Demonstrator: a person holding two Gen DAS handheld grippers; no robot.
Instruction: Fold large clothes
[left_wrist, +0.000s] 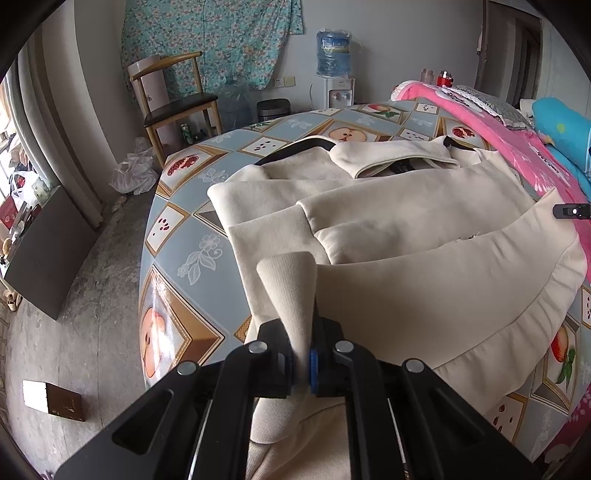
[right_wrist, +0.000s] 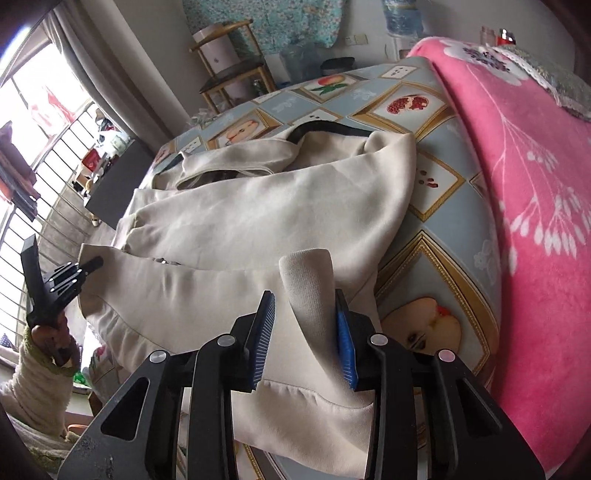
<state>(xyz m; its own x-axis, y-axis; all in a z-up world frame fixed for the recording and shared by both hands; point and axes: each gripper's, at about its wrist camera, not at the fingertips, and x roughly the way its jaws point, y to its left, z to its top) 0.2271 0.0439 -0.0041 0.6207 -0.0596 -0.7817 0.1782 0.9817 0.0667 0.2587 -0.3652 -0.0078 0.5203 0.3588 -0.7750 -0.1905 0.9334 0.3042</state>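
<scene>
Cream garment (left_wrist: 406, 236) spread on the fruit-print worktop (left_wrist: 184, 236), ahead of both tongs. Left tongs (left_wrist: 301, 354) pinched shut on a hem corner. Right tongs (right_wrist: 304, 332) part open: the opposite corner (right_wrist: 310, 288) touches only one pad, so it would probably slip free when lifted, leaving a skewed fold.

pink blanket (right_wrist: 517, 184) crowding right, tabletop (left_wrist: 177, 229) left open
</scene>
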